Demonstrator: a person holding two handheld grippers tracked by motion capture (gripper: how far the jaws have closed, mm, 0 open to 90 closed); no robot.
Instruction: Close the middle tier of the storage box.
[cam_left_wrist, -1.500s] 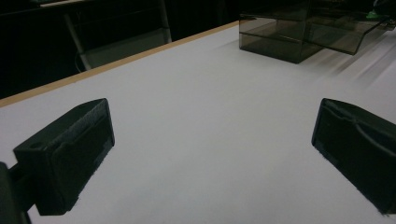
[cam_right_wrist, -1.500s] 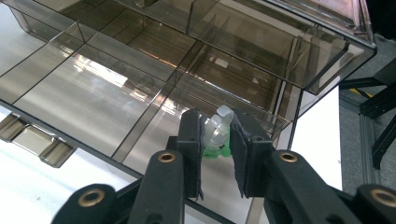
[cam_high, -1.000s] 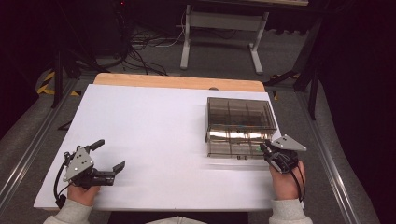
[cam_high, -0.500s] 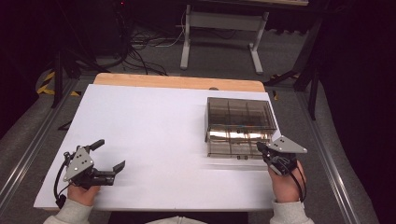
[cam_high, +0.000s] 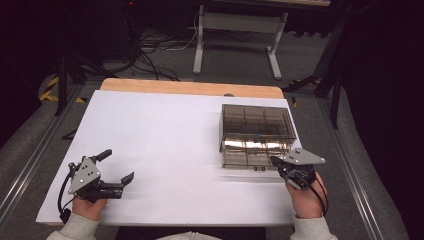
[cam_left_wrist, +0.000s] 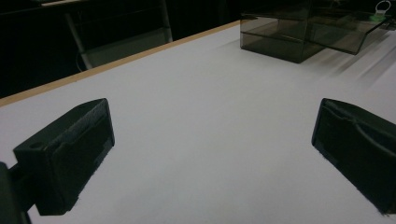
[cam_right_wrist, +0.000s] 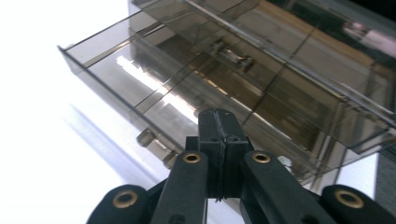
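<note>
Two grippers are at work, and the right gripper (cam_high: 278, 163) is the one that counts: its jaws are pressed flat together with nothing between them, as the right gripper view (cam_right_wrist: 218, 122) shows, and they have just been closing. Their tip sits at the near right corner of the smoked plastic organiser box (cam_high: 256, 131), just at the box's lower drawer (cam_high: 250, 159), which stands partly pulled out toward the person. From this gripper the drawer lies straight ahead and slightly to its left. In the right gripper view the small drawer handle (cam_right_wrist: 154, 144) shows on the drawer front, off to the left of the closed jaws and not between them. The drawer's long axis runs along the box's near face, across the line of the jaws, so my judgement is that any push or pull has to go square to that face, and the jaws would need to shift along the front to meet the handle

Measured from the box, the left gripper (cam_high: 120, 170) is well apart, near the table's (cam_high: 165, 130) opposite near corner, jaws spread wide and empty; the left gripper view (cam_left_wrist: 215, 135) sees the box (cam_left_wrist: 299, 35) far off. The right hand (cam_high: 306, 197) is plainly the nearer one
</note>
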